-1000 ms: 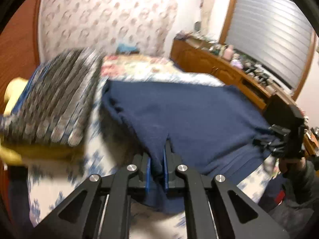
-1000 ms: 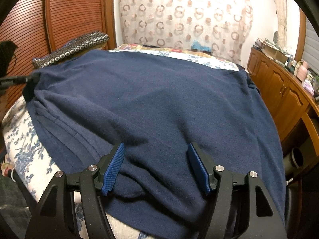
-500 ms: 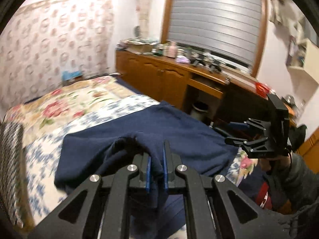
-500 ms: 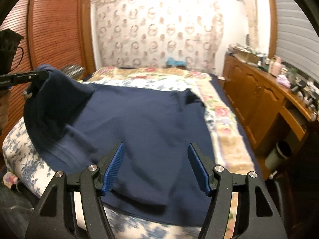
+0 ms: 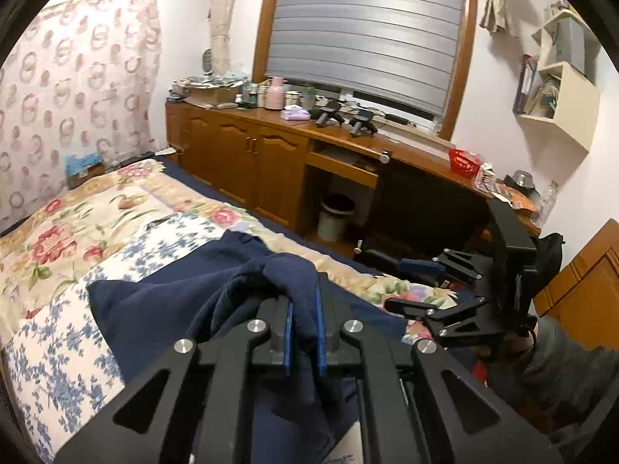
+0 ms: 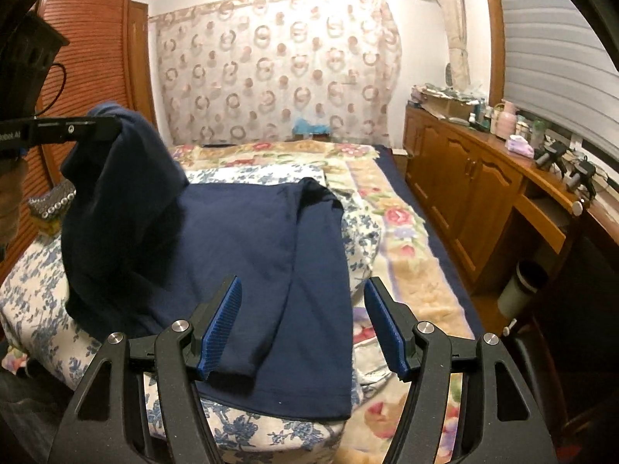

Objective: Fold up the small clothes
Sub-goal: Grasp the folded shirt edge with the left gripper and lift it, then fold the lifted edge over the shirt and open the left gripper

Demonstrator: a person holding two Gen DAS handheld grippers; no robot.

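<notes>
Lifting navy garment edge over the bed

Pinching a bunched edge of the navy garment (image 5: 247, 282), left gripper (image 5: 303, 332) has jaws clamped tight on the fabric, raised above the floral bedspread (image 5: 77, 232); rest of garment lies flat on the bed, one side draped up to the left gripper; right gripper (image 6: 305, 324) hangs above the garment's near hem, jaws wide, holding nothing; wooden cabinet (image 6: 464, 178) runs along the right.

- navy blue garment (image 6: 247, 239), plain;
- bedspread (image 6: 35, 290) white with blue flowers;
- blanket (image 5: 89, 216) cream with pink roses;
- curtain (image 6: 278, 65) ringed in pink
</notes>
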